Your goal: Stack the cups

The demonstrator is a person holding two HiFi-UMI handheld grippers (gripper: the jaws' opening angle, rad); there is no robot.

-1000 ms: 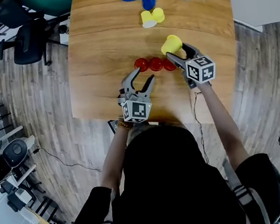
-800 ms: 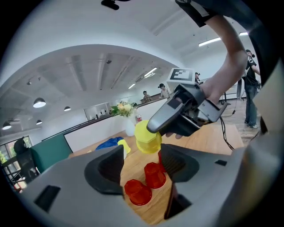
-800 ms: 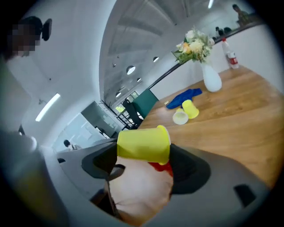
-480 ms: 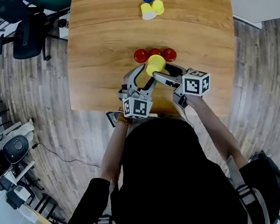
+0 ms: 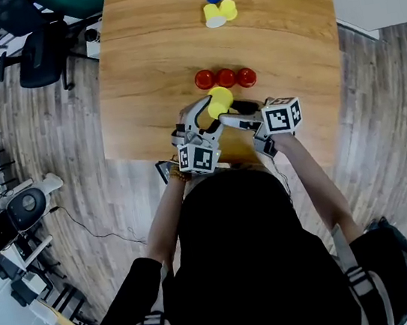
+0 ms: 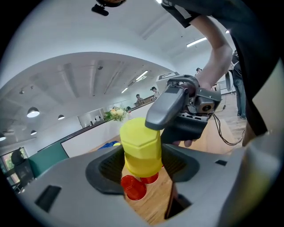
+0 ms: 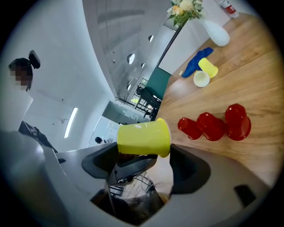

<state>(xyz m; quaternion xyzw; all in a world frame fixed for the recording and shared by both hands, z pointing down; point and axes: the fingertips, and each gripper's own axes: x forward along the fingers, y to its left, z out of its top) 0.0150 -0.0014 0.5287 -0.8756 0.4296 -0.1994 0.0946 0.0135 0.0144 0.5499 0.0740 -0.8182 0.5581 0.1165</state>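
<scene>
One yellow cup point(image 7: 143, 137) pinched by right gripper point(image 7: 144, 164), between spread, just-opened jaws of left gripper point(image 6: 144, 166), apparently untouched.

Held yellow cup point(image 5: 220, 103): plain yellow with a faceted base; tipped on its side, raised off the table point(image 5: 136, 69) near the front edge; clamped in the right gripper point(image 5: 225, 114); also between the wide-spread jaws of the left gripper point(image 5: 206, 116), which have just been opening.
Red cups point(image 5: 226, 78): three, small, glossy red; standing in a close row across the middle of the table, just beyond the held cup.
Far yellow cups point(image 5: 221, 14): two, touching, lying on their sides at the far end; one showing a pale inside.
</scene>
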